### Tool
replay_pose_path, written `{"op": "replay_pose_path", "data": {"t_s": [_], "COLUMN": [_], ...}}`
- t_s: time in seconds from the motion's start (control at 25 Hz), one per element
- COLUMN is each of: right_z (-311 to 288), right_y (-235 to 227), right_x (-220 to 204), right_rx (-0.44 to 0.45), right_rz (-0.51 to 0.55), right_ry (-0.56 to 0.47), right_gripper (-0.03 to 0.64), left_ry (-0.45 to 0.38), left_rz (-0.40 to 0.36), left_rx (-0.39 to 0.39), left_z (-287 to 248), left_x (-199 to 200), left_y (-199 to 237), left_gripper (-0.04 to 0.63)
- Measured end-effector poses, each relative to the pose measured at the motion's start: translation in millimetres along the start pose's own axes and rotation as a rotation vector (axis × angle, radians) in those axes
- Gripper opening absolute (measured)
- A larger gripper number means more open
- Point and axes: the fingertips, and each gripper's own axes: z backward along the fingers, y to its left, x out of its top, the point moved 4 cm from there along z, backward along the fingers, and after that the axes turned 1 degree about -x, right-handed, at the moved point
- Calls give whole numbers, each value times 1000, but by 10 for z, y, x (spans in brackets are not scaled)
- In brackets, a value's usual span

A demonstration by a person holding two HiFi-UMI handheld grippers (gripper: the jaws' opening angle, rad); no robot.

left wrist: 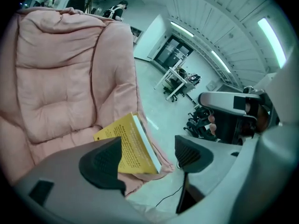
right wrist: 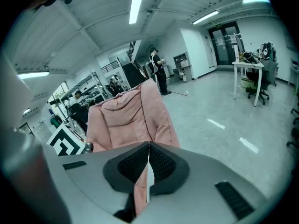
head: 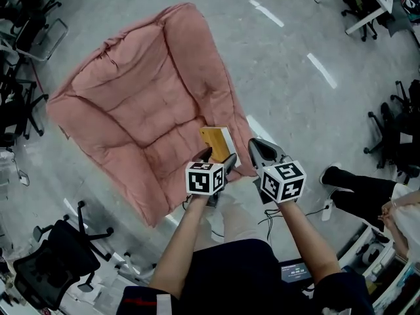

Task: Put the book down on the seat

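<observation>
A big pink padded seat point(head: 131, 104) lies on the grey floor. A yellow book point(head: 215, 141) with white page edges rests flat on the seat's near right corner. My left gripper point(head: 218, 163) hovers just short of the book. In the left gripper view the book point(left wrist: 133, 146) lies on the pink seat point(left wrist: 60, 78) beyond my left gripper point(left wrist: 145, 160), whose jaws stand wide apart and press on nothing. Right of the book, my right gripper point(head: 261, 151) is shut and empty. In the right gripper view my right gripper point(right wrist: 148, 160) has its pads together, with the seat point(right wrist: 126, 115) behind.
Black office chairs point(head: 26, 38) stand along the left, and another chair point(head: 59, 254) is at the lower left. A seated person's leg and black shoe point(head: 354, 189) are at the right. White desks point(head: 367, 5) are at the top right. A cable point(head: 308, 212) runs across the floor.
</observation>
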Motion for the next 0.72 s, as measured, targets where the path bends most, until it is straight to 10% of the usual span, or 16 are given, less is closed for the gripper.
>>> {"op": "replay_pose_path", "data": {"t_s": [0.48, 0.72], "right_z": [319, 435], "right_y": [304, 583], "right_x": [160, 205], "right_rx": [-7, 16], "right_rz": [23, 48], "right_ry": [-76, -101], "right_gripper": [20, 20], "left_ry": [-171, -224], "left_rz": [-84, -130], "left_rx": [78, 70], "left_z": [759, 1119], "left_x": [184, 172], "left_y": [-144, -272], "left_gripper": [52, 5]}}
